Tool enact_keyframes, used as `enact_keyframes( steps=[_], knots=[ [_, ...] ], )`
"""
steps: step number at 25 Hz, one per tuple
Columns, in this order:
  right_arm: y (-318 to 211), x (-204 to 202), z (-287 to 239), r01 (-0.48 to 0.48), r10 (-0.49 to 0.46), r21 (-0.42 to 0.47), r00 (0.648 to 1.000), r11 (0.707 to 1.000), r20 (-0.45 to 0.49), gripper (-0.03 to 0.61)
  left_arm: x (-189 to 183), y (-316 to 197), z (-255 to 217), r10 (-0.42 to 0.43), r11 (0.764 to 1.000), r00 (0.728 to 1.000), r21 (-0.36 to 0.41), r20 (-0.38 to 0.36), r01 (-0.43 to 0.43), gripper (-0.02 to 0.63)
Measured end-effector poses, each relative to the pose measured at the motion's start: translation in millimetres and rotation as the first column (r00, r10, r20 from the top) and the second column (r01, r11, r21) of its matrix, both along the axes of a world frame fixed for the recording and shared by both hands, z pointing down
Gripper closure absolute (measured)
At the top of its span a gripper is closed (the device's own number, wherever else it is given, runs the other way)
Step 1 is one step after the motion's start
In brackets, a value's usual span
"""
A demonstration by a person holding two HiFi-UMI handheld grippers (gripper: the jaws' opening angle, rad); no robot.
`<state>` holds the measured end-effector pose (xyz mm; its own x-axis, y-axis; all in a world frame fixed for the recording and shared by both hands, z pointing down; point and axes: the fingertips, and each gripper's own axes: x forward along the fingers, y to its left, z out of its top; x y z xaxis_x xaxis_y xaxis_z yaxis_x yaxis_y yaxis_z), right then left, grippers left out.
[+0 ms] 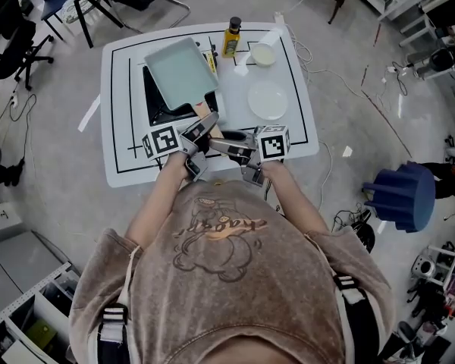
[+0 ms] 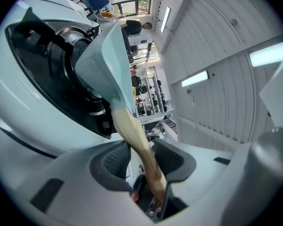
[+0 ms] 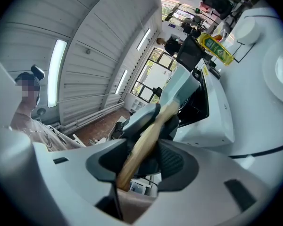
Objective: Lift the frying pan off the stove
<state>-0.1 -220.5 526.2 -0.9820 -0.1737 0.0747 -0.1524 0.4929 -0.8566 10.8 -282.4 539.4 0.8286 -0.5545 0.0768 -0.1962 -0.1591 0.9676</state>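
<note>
Jaws of left gripper point(image 2: 142, 150) and right gripper point(image 3: 144, 155) clench the wooden handle point(image 2: 131, 130), best hold on the stiff, probably front-heavy frying pan point(image 1: 180, 70) at the stove point(image 1: 155, 101).

Frying pan point(image 1: 180, 72): pale mint body with a smooth, matt coated finish; handle point(image 2: 132, 131) of light, smooth bare wood. Stove point(image 1: 153, 101): black with a glossy sheen; table point(image 1: 121, 142): white, smooth matt board with printed black lines; plate point(image 1: 267, 99): white, smooth. Left gripper point(image 2: 144, 159) and right gripper point(image 3: 141, 158): grey matt plastic shells, dark ribbed pads point(image 2: 114, 160).
</note>
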Motion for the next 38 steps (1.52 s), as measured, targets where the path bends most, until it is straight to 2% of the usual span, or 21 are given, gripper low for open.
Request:
enact_keyframes(
  steps=[9, 13, 16, 20, 21, 24, 27, 30, 31, 35, 36, 38],
  knots=[
    [6, -8, -26, 0.014, -0.013, 0.057, 1.0, 0.998, -0.023, 0.382, -8, 5, -29, -0.014, 0.999, 1.0, 0.04, -0.028, 0.015, 0.456],
    [12, -16, -37, 0.031, -0.03, 0.075, 0.999, 0.997, -0.02, 0.38, -19, 8, -40, -0.028, 0.995, 1.0, 0.091, 0.011, 0.027, 0.456],
    [15, -24, -45, 0.051, -0.049, 0.091, 0.999, 0.995, -0.019, 0.379, -22, 13, -56, -0.042, 0.995, 0.996, 0.086, -0.075, 0.048, 0.454],
    [24, -36, -52, 0.084, -0.083, 0.102, 0.996, 0.991, -0.015, 0.379, -34, 22, -67, -0.07, 0.993, 0.993, 0.093, -0.091, 0.078, 0.454],
    [26, -39, -53, 0.092, -0.092, 0.102, 0.996, 0.99, -0.01, 0.379, -38, 24, -68, -0.079, 0.992, 0.993, 0.096, -0.087, 0.087, 0.454],
    [30, -50, -54, 0.121, -0.121, 0.107, 0.993, 0.987, -0.003, 0.379, -56, 28, -61, -0.115, 0.989, 0.993, 0.096, -0.014, 0.116, 0.453],
    [37, -61, -54, 0.158, -0.16, 0.106, 0.987, 0.982, 0.004, 0.379, -71, 34, -61, -0.153, 0.984, 0.988, 0.096, -0.004, 0.153, 0.453],
    [41, -74, -54, 0.199, -0.201, 0.108, 0.98, 0.974, 0.011, 0.379, -94, 38, -54, -0.198, 0.975, 0.977, 0.124, 0.086, 0.186, 0.453],
    [43, -77, -55, 0.21, -0.213, 0.107, 0.977, 0.972, 0.013, 0.379, -98, 40, -55, -0.209, 0.972, 0.974, 0.124, 0.087, 0.197, 0.453],
    [50, -92, -54, 0.256, -0.259, 0.102, 0.966, 0.961, 0.017, 0.379, -100, 48, -73, -0.242, 0.964, 0.965, 0.086, -0.101, 0.251, 0.451],
    [52, -96, -53, 0.268, -0.271, 0.101, 0.962, 0.958, 0.017, 0.379, -103, 49, -74, -0.253, 0.961, 0.961, 0.083, -0.113, 0.263, 0.451],
    [56, -103, -53, 0.29, -0.293, 0.096, 0.956, 0.952, 0.018, 0.377, -114, 53, -70, -0.277, 0.956, 0.957, 0.081, -0.086, 0.283, 0.451]
  ],
)
